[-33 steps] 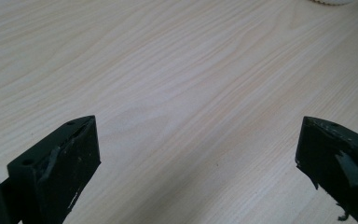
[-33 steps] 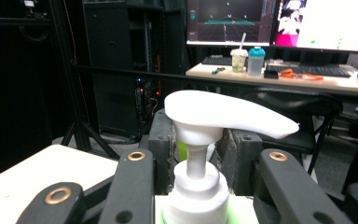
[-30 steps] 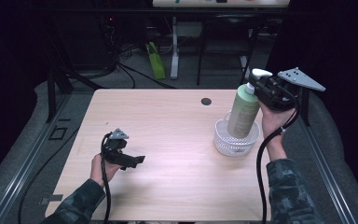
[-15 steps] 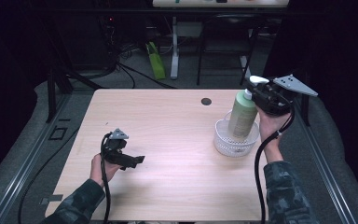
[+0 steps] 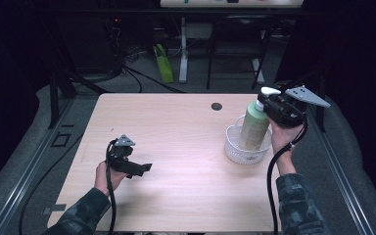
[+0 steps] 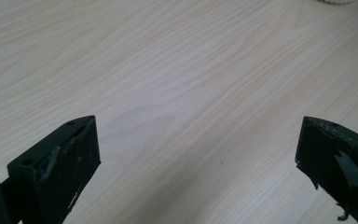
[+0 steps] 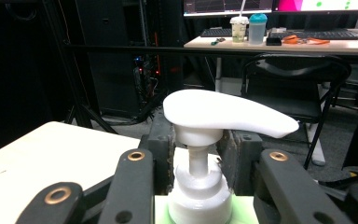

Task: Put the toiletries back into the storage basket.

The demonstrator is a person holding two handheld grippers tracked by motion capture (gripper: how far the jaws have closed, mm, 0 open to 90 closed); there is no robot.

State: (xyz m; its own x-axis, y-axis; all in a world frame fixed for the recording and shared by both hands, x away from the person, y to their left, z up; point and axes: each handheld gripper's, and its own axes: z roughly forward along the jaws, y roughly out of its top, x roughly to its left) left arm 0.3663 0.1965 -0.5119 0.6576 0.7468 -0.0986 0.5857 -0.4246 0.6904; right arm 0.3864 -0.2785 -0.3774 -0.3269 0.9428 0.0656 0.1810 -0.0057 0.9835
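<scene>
Right gripper [image 5: 267, 108] fingers clamp the neck of the green pump bottle [image 5: 253, 128], which stands upright in the white basket [image 5: 235, 149] near the tabletop [image 5: 176, 127] right edge; right gripper view adds the white pump head [image 7: 223, 114] and fingers [image 7: 161, 140] pressing both sides. Left gripper [image 5: 144, 168] fingers spread open with nothing between, over bare wood with wide free room, basket rim [image 6: 335, 2] far off.

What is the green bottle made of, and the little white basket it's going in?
The green bottle looks like smooth, slightly see-through plastic with a dull sheen; its white pump looks like glossy hard plastic. The white basket is probably plastic too: its wall is a thin open lattice. The table shows pale wood grain, perhaps laminate.
</scene>
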